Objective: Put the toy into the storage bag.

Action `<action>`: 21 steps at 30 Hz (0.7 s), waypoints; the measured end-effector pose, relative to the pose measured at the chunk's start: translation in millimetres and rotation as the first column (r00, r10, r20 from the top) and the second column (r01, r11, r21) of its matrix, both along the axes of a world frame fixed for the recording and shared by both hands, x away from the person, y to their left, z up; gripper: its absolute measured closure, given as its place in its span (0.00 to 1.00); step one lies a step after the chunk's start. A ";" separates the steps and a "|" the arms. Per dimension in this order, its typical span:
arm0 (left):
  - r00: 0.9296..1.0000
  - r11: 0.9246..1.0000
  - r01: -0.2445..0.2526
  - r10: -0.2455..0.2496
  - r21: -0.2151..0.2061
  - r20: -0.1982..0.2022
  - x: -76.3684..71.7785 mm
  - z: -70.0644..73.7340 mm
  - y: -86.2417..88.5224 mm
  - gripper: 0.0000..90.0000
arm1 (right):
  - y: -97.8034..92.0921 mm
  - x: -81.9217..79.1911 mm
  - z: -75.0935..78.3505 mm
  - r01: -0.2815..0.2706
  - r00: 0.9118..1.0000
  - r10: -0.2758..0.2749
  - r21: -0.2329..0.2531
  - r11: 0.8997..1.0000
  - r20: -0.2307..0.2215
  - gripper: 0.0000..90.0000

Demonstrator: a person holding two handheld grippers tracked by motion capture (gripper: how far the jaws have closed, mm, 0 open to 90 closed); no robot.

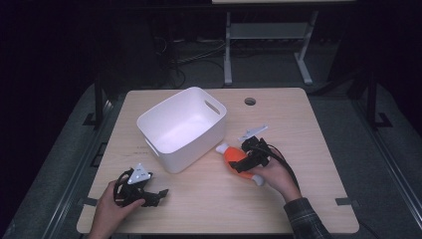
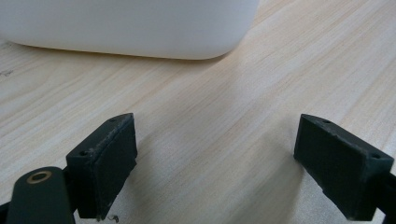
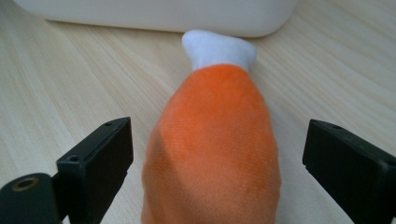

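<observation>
Straddling the orange plush drumstick (image 3: 212, 149), the right hand-held gripper (image 1: 247, 158) has its jaws spread wide, one on each flank, neither touching. Soft fabric could squash and slip out if they close too near the rounded end. It lies on the tabletop (image 1: 308, 149), long axis running away, white tip (image 3: 218, 49) pointing at the white bin (image 1: 181, 128) just beyond. Left hand-held gripper (image 1: 149, 195) rests apart, holding nothing.

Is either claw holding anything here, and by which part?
Nothing is held. The right claw stands open around the orange plush toy's body, jaws apart from it; the left claw is open over the table.
</observation>
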State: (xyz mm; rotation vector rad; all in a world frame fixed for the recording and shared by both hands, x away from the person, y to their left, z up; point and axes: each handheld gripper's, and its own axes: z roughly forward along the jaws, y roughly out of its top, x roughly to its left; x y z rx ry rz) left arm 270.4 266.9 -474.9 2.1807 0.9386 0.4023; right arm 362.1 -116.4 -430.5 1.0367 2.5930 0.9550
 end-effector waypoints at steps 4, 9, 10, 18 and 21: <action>1.000 1.000 0.000 0.000 0.000 0.000 0.0 0.0 0.0 0.14 | 2.3 1.4 -7.2 -0.003 1.000 0.002 -0.013 1.000 -0.021 0.09; 1.000 1.000 0.000 0.000 -0.001 0.000 0.0 0.0 -0.1 0.14 | 4.4 2.9 -14.0 -0.010 0.999 0.008 -0.032 0.999 -0.032 0.09; 1.000 1.000 0.000 0.000 0.000 0.000 0.0 0.0 0.0 0.14 | 4.6 3.0 -15.0 -0.009 0.999 0.008 -0.035 0.999 -0.035 0.09; 1.000 1.000 0.000 0.000 -0.001 0.000 0.0 0.0 0.0 0.14 | 6.7 4.3 -24.1 -0.007 0.998 0.004 -0.062 0.998 -0.056 0.10; 1.000 1.000 0.000 0.000 0.000 0.000 0.0 0.0 0.0 0.14 | 7.3 4.4 -25.4 -0.011 0.998 0.007 -0.066 0.998 -0.062 0.12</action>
